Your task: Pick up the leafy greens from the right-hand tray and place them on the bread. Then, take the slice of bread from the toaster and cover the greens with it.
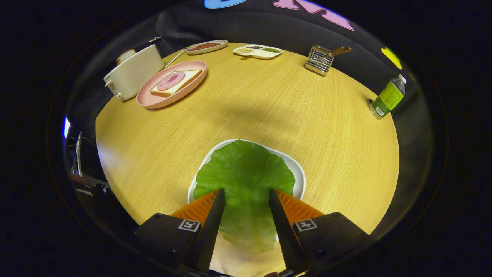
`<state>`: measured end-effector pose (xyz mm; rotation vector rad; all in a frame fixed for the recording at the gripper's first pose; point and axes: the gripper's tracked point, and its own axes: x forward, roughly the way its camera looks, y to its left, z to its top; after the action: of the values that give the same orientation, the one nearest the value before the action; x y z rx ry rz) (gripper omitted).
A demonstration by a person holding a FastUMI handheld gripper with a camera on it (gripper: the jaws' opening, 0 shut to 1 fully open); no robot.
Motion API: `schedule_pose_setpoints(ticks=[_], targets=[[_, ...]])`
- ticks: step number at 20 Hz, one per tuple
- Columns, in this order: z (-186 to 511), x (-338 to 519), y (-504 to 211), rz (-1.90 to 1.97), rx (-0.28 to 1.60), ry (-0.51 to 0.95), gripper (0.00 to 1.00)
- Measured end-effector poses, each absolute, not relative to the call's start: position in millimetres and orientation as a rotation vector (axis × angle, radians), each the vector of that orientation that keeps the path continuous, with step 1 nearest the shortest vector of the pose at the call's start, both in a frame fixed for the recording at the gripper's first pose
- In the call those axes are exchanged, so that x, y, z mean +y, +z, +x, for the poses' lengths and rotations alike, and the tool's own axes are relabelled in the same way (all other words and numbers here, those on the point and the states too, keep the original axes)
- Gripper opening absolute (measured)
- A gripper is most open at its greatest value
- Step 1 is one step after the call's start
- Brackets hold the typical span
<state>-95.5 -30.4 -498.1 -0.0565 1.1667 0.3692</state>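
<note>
A broad green lettuce leaf (246,169) lies on a white tray (300,174) at the near side of the round wooden table. My gripper (246,191) is open, its two fingers standing apart over the near part of the leaf, which runs between them and back under them. Far off beyond the fingers to the left, a pink plate (153,100) holds a slice of bread (184,80) topped with a round pink slice of ham (170,80). Just left of the plate stands a cream toaster (132,73), and a bread slice (125,55) sticks up from its top.
Along the table's far edge are an oval dish of red food (206,46) with a spoon (175,57), a divided white dish of grains (258,51) and a wire rack with a wooden handle (319,60). A green-labelled bottle (388,98) stands at the right edge.
</note>
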Motion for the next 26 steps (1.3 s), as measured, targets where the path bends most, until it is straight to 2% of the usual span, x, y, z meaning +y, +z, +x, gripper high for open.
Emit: schedule_pose_setpoints(ticks=[1,4,5,6,12,18,26], targets=[[-93.2,-32.1,-498.8,-0.063,1.167,0.364,0.69],[-94.0,-33.9,-498.4,-0.070,1.165,0.357,0.32],[-93.7,-32.5,-498.2,-0.082,1.162,0.360,0.10],[-95.4,-31.8,-495.6,-0.088,1.160,0.359,0.07],[-68.4,-7.7,-416.4,-0.007,1.015,0.380,0.06],[-11.3,70.1,-336.1,0.008,0.882,0.492,0.06],[48.0,183.9,-318.0,-0.017,0.859,0.625,0.06]])
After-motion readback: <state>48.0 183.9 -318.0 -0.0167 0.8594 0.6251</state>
